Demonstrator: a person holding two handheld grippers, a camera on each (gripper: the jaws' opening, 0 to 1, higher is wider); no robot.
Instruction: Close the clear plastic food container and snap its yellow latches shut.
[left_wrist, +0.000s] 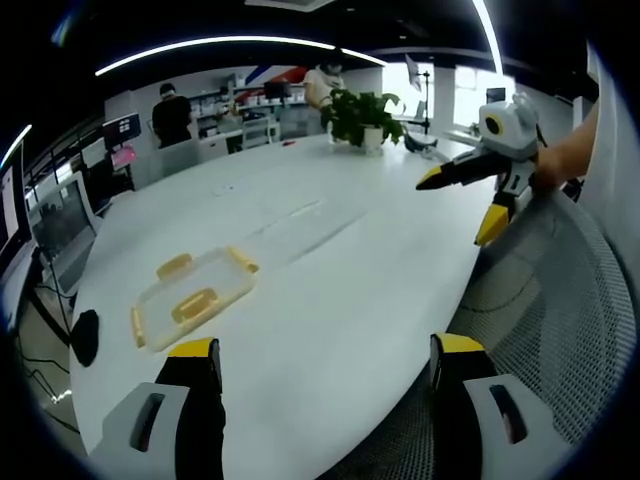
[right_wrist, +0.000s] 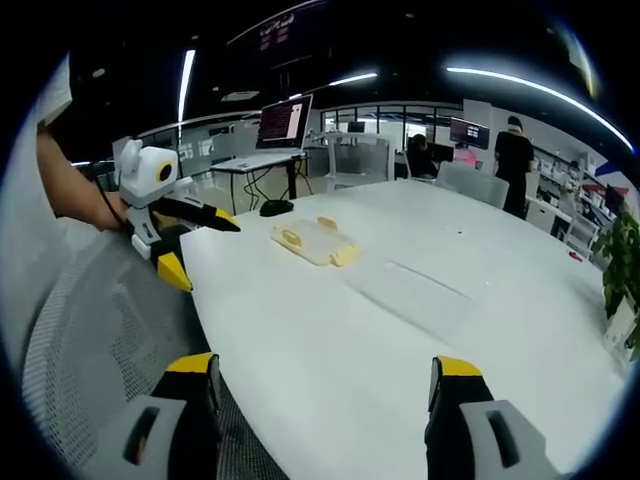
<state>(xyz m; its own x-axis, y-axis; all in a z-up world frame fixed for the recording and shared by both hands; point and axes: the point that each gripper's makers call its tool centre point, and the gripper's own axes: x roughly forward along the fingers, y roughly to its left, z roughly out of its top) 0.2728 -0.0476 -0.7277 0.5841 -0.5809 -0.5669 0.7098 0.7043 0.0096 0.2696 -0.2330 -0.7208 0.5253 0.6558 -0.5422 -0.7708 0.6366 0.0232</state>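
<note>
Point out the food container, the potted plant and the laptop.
Food container (left_wrist: 195, 296), left gripper view, middle of its lid.
Potted plant (left_wrist: 362, 115), left gripper view, its leaves.
Laptop (right_wrist: 284, 123), right gripper view, its screen.

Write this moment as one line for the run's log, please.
phase: approach | food container: on white table, untouched | left gripper: open, empty | right gripper: open, empty | potted plant: far end

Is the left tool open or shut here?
Open: the left tool has its two yellow-tipped jaws wide apart, holding nothing.
</note>
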